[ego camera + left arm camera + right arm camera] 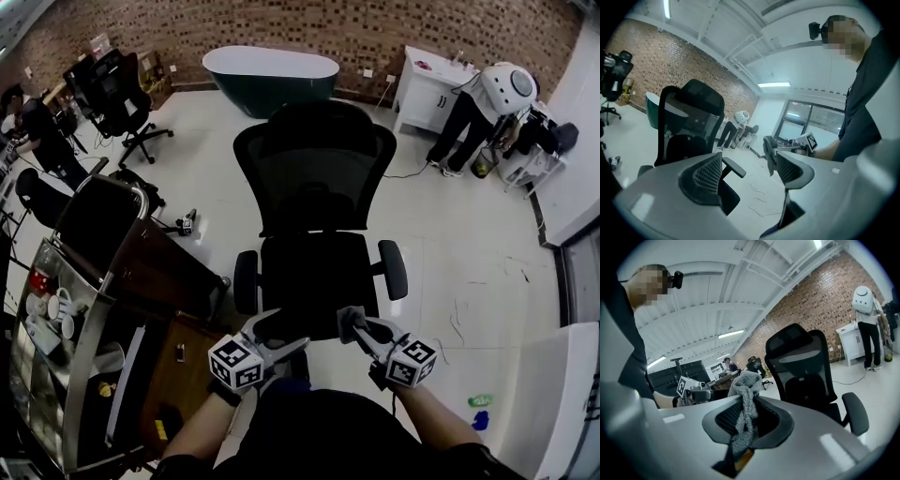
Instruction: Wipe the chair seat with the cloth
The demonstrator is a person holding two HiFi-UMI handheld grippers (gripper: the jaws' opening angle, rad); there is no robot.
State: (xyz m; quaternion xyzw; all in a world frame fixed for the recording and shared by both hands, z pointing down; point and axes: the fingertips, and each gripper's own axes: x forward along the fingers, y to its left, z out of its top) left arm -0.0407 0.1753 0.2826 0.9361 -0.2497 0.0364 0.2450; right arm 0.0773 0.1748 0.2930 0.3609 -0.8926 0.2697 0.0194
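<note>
Standing over a black mesh office chair [314,178], with both grippers held side by side at the front edge of the chair seat [314,272]. Found the right gripper [356,325] clamped tight on a grey fuzzy cloth [743,392], bunched above the jaws and hanging down between them. Found the left gripper [750,173] with jaws apart, nothing between them. Cannot confirm contact between cloth and seat. Noted a dark green bathtub [272,75] well behind the chair, against a brick wall [375,28].
</note>
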